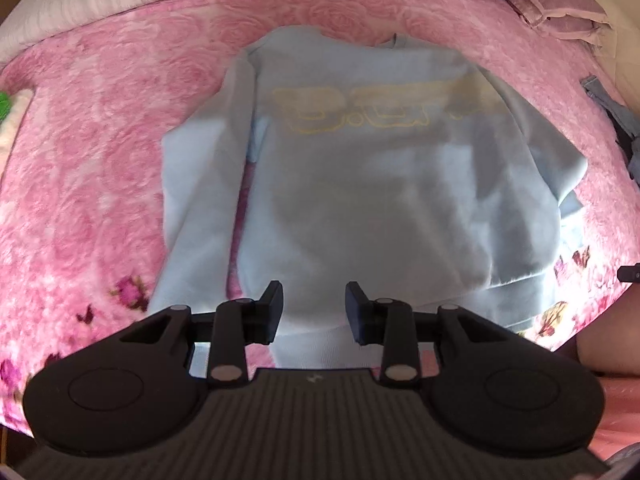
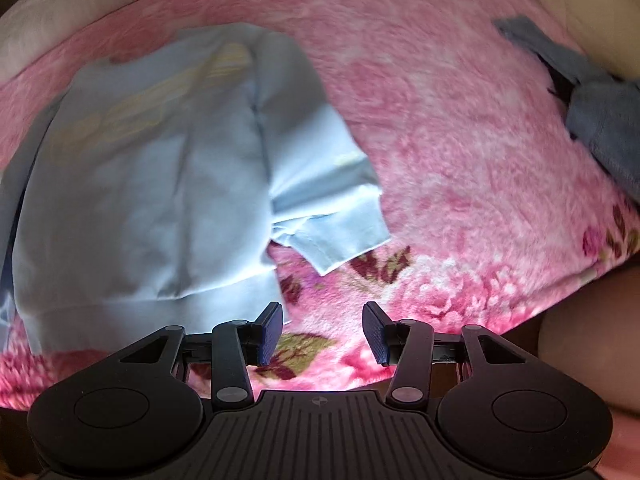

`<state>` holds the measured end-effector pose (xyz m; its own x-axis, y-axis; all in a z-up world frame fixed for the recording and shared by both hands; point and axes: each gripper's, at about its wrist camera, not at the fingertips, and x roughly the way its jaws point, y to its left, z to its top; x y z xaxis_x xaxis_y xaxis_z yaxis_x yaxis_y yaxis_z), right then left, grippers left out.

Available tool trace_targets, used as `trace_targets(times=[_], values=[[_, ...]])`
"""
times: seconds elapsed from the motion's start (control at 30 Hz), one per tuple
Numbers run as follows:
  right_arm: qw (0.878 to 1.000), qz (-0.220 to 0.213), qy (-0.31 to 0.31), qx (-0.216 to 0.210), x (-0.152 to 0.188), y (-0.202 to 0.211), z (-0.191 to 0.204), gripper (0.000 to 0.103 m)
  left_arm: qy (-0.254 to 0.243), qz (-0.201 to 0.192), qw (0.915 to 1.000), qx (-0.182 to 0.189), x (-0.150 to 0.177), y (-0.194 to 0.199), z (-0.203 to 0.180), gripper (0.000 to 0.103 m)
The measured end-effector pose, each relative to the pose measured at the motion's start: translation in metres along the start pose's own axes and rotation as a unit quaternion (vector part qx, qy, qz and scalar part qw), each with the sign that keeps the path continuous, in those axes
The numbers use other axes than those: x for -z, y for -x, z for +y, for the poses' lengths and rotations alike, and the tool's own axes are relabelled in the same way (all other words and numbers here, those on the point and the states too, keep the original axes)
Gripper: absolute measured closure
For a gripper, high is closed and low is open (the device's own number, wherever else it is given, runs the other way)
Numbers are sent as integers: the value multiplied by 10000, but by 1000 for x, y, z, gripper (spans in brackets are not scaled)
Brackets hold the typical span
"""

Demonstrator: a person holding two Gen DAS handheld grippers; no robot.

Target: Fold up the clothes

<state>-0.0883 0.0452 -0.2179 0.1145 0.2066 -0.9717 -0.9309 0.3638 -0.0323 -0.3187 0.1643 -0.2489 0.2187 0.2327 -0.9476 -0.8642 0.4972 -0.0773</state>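
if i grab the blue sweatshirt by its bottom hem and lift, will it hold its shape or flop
Likely flop: the blue sweatshirt lies soft and creased, and its sleeve is already folded over itself. It looks thick, so probably rather heavy, sagging between grips. The fuzzy pink blanket may drag at it. Both the left gripper and right gripper are open.

I cannot read the blurred yellow lettering (image 1: pixel 372 110) on the light blue sweatshirt (image 1: pixel 380 200), whose left side runs off the right wrist view's edge, and the grey-blue garment (image 2: pixel 600 120) is cut by the frame while a green item (image 1: pixel 6 106) barely shows at the margin.
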Motion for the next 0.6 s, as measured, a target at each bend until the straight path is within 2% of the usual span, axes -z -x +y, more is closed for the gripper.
trace_targets(times=[0.17, 0.27, 0.33, 0.4, 0.47, 0.6], values=[[9997, -87, 116, -197, 3, -4, 5, 55, 325, -5, 9994, -96, 20, 11, 3, 73], [9980, -247, -301, -498, 4, -10, -15, 55, 541, -84, 9985, -76, 25, 9, -2, 73], [9920, -355, -918, -797, 6, -19, -41, 55, 684, -137, 9975, -63, 28, 9, -6, 73], [9774, -428, -1705, -1175, 11, -34, -73, 55, 828, -190, 9964, -49, 31, 8, -10, 73], [9557, -431, -2462, -1553, 17, -52, -103, 55, 971, -242, 9950, -36, 34, 7, -14, 73], [9136, -431, -3470, -2074, 26, -92, -142, 55, 1256, -348, 9915, -9, 41, 5, -21, 73]])
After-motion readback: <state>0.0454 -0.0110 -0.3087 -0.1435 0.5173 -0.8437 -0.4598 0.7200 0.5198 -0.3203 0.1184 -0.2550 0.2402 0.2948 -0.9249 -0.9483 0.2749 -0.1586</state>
